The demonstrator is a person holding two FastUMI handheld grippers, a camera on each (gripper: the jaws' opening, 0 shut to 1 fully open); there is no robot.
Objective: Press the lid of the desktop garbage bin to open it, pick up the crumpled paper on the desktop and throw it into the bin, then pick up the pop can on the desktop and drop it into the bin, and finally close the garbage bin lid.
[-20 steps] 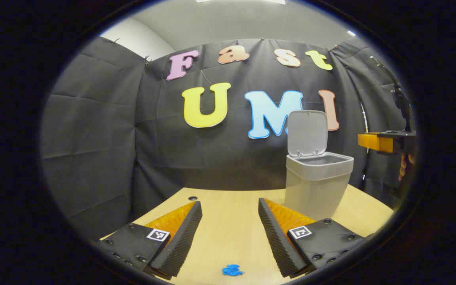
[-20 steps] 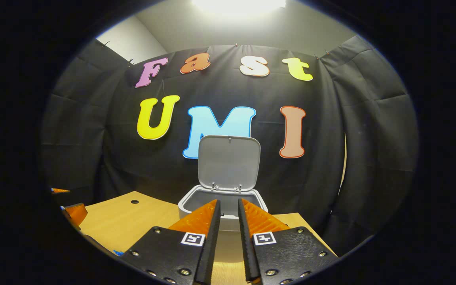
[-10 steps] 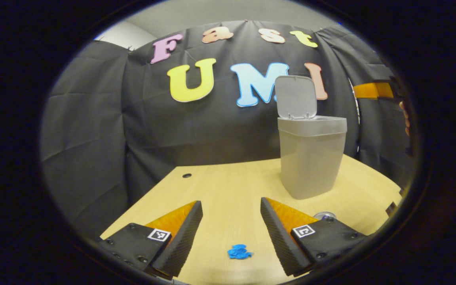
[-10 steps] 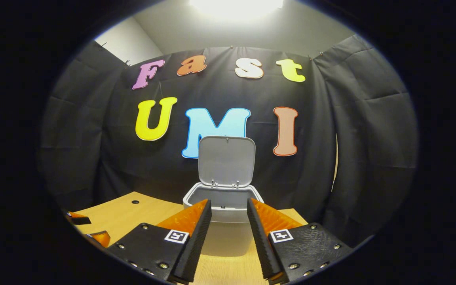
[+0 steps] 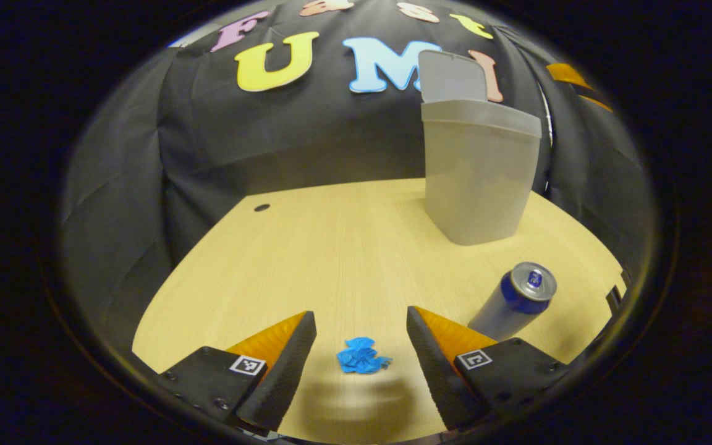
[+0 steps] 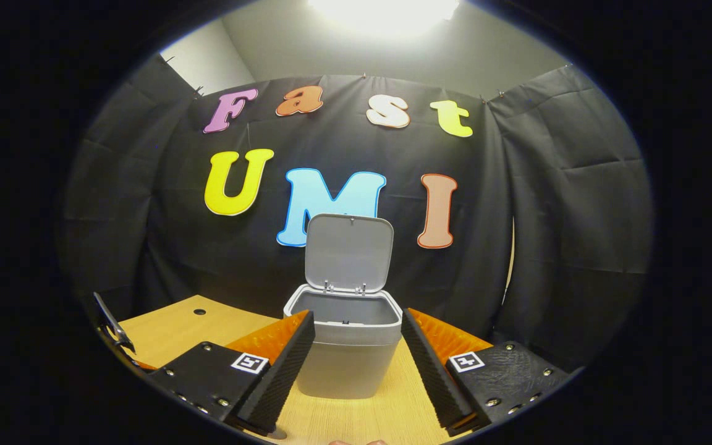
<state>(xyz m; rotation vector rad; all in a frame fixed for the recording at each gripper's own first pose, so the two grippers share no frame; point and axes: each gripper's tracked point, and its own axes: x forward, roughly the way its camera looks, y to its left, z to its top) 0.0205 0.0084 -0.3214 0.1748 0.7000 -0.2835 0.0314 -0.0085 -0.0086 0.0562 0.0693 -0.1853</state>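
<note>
In the left gripper view, a small blue crumpled paper (image 5: 362, 358) lies on the wooden desk (image 5: 331, 247), right between the fingers of my open left gripper (image 5: 361, 321), which hovers just above it. A blue and silver pop can (image 5: 513, 300) stands to its right. The grey bin (image 5: 478, 173) stands at the far right of the desk, its lid (image 5: 452, 77) raised. In the right gripper view, the bin (image 6: 343, 352) stands straight ahead with its lid (image 6: 348, 252) upright and its inside dark. My right gripper (image 6: 357, 321) is open, held back from the bin with nothing between its fingers.
A small round hole (image 5: 262, 207) marks the desk near its far left edge. The black cloth wall closes in behind the desk. The other gripper's fingers (image 5: 569, 77) show at the upper right of the left gripper view.
My left gripper has tipped down and dropped toward the desk, bringing the paper between its fingers and the can into sight. My right gripper has opened wider and drawn back from the bin.
</note>
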